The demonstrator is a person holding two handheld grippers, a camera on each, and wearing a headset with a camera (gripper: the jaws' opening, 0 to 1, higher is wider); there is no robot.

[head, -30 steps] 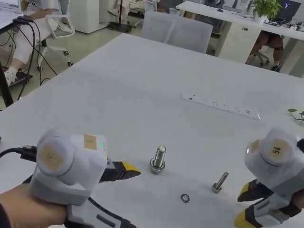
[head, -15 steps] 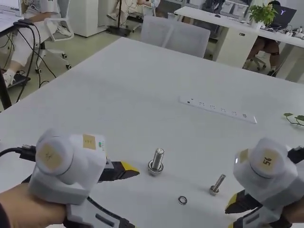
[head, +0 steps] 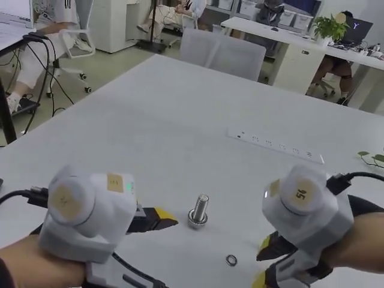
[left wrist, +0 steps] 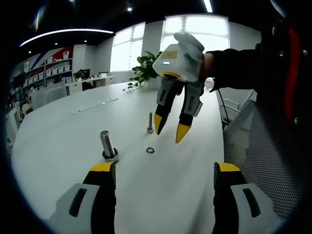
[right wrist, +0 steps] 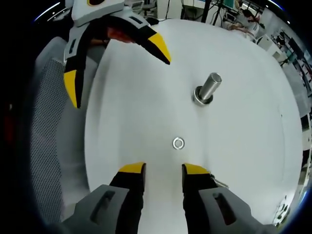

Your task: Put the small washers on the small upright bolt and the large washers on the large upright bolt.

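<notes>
**Hazards**
- Loose washer [right wrist: 178,143]: a thin, flat ring lying on the smooth table [head: 180,120], near centre. It could skid or flip away if the tips close on its rim off-centre.
- Small bolt [left wrist: 150,123]: slender, standing on its head just right of the washer and close to the right gripper [right wrist: 163,169]. A brush from a jaw would probably topple it.
- Sorting error: the washer looks small-bore, so it likely belongs on the small bolt. The large bolt [head: 198,211] stands a little farther off, to the left.

**Grippers**
- Right gripper: jaws a little apart with nothing between them. The tips point down over the table, just short of the washer on its near side.
- Left gripper [left wrist: 165,168]: jaws spread wide and empty, left of the large bolt.

**Materials and shapes**
- Large bolt: bright steel with a threaded shank, standing upright. It has a wider ring at its foot, and I cannot tell whether that is a washer or a flange.
- Washer: bright metal, round.
- Jaws: black and tapered, with yellow tips.
- Table: white, matte and plain.
- Power strip [head: 279,139]: white, long and flat, lying at the far right.
</notes>
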